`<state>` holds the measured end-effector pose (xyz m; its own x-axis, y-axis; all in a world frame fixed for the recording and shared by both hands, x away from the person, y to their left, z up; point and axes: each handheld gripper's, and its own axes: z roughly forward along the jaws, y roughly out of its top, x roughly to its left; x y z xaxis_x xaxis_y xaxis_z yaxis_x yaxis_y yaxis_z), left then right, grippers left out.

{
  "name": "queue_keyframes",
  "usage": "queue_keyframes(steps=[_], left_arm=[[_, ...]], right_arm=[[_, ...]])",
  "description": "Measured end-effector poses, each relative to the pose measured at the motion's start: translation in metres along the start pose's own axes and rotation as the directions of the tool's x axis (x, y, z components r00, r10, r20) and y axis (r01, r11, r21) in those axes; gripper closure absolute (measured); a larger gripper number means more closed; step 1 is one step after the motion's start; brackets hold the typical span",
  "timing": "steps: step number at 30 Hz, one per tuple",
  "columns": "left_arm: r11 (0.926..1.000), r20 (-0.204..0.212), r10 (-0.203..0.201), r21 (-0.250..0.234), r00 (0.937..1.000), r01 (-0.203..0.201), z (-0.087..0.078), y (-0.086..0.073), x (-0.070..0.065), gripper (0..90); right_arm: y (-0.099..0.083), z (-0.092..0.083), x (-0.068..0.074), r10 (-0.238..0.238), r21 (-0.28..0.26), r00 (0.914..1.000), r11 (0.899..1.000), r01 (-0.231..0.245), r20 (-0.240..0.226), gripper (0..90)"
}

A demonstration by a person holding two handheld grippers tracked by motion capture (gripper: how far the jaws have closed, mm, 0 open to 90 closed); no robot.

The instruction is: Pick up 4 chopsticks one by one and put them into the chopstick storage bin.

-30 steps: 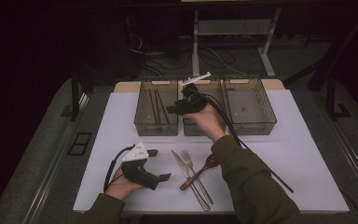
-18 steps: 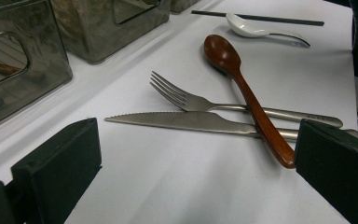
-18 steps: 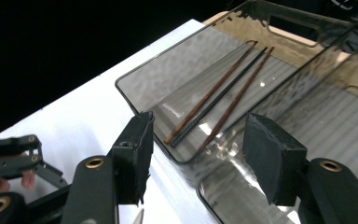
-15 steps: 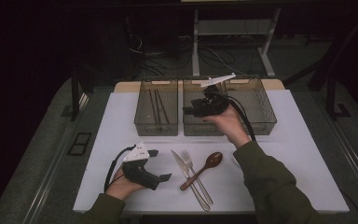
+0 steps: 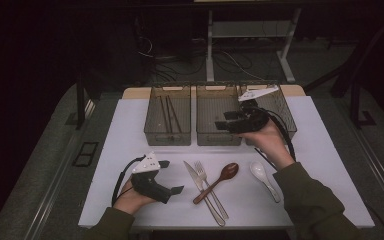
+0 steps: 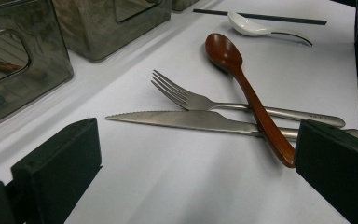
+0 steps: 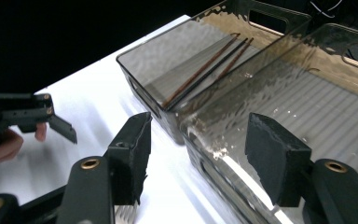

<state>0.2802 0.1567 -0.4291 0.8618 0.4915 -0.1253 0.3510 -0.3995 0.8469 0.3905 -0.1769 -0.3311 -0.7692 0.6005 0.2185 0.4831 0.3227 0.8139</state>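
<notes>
ribbed smoky plastic bin (image 7: 279,98), empty; glossy wooden spoon (image 6: 242,79).

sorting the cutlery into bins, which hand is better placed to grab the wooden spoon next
Left, probably. The left gripper rests on the table with open, empty jaws facing the wooden spoon, just beside it. The right gripper, also open and empty, is up over the bins, farther away.
</notes>
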Motion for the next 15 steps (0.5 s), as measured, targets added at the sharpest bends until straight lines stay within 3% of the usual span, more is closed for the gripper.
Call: queue_keyframes(steps=[15], left_arm=[[1.0000, -0.003, 0.003, 0.005, 1.0000, -0.003, 0.000, 0.000, 0.000, 0.0]], right_arm=[[-0.044, -0.039, -0.005, 0.000, -0.003, 0.9998, 1.000, 0.000, 0.018, 37.7]])
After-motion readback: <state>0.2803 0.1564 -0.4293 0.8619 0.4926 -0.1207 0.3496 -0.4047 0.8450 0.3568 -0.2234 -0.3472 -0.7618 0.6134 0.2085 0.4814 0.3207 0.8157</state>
